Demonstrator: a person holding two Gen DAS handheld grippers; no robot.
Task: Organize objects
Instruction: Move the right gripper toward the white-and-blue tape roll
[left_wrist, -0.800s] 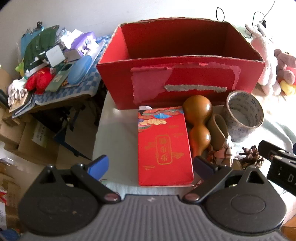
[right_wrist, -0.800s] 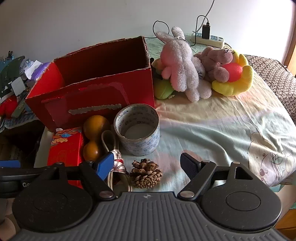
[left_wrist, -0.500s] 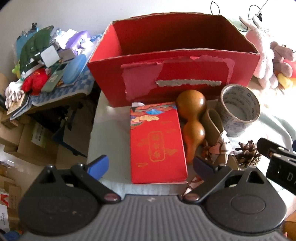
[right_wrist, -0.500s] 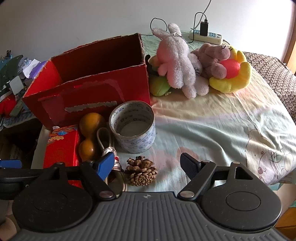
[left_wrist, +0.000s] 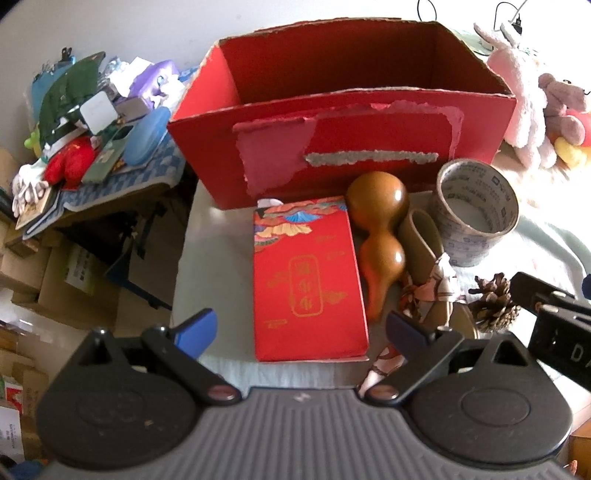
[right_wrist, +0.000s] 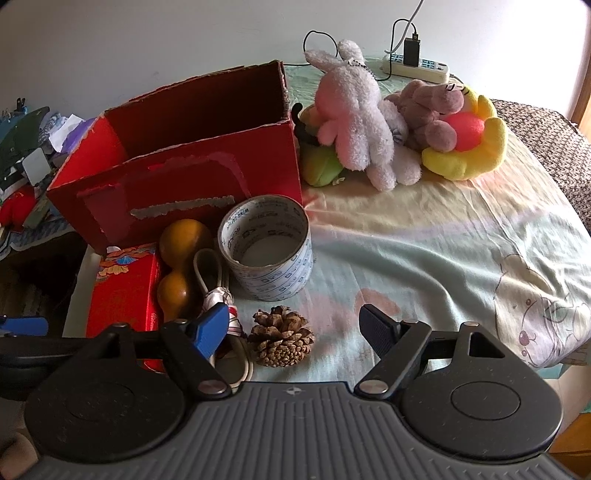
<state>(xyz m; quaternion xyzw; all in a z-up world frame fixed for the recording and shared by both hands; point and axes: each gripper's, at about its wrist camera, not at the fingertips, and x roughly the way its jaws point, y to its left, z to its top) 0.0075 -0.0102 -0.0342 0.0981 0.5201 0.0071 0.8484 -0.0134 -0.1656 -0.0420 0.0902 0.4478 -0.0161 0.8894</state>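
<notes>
**Both grippers ease closer to the row of things in front of the red box**

Since the earlier frames, both wrist views have crept toward the objects: the red gift box and the gourd sit nearer the left gripper's fingers than before, and the pine cone has come closer in between the right gripper's fingers.

The red cardboard box (left_wrist: 343, 122) stands open-topped on the bed sheet (right_wrist: 424, 240), its torn front wall facing the cameras. What shows of its inside is bare red wall; its floor is hidden from both views.

In front of it, from left to right, lie the red gift box (left_wrist: 308, 280), the brown gourd (left_wrist: 380, 236), a tan looped strap (left_wrist: 421, 236) and the roll of packing tape (left_wrist: 474, 212). The gift box lies flat, its long axis running from the cameras toward the cardboard box. The gourd lies on its side just beside it along the same line, its big bulb toward the cardboard box and its narrow end toward the cameras. The tape roll stands on its edge-ring with the hole facing up. The pine cone (right_wrist: 282, 341) sits on the sheet nearer the cameras than the tape.

The left gripper (left_wrist: 301, 326) tilts steeply down over the near end of the gift box, its jaws spread wide and holding nothing. The right gripper (right_wrist: 295, 326) also angles down, jaws wide apart and empty, with the pine cone lying between its fingers and touched by neither.

Plush toys (right_wrist: 369, 122) are heaped on the bed to the right of the cardboard box.
</notes>
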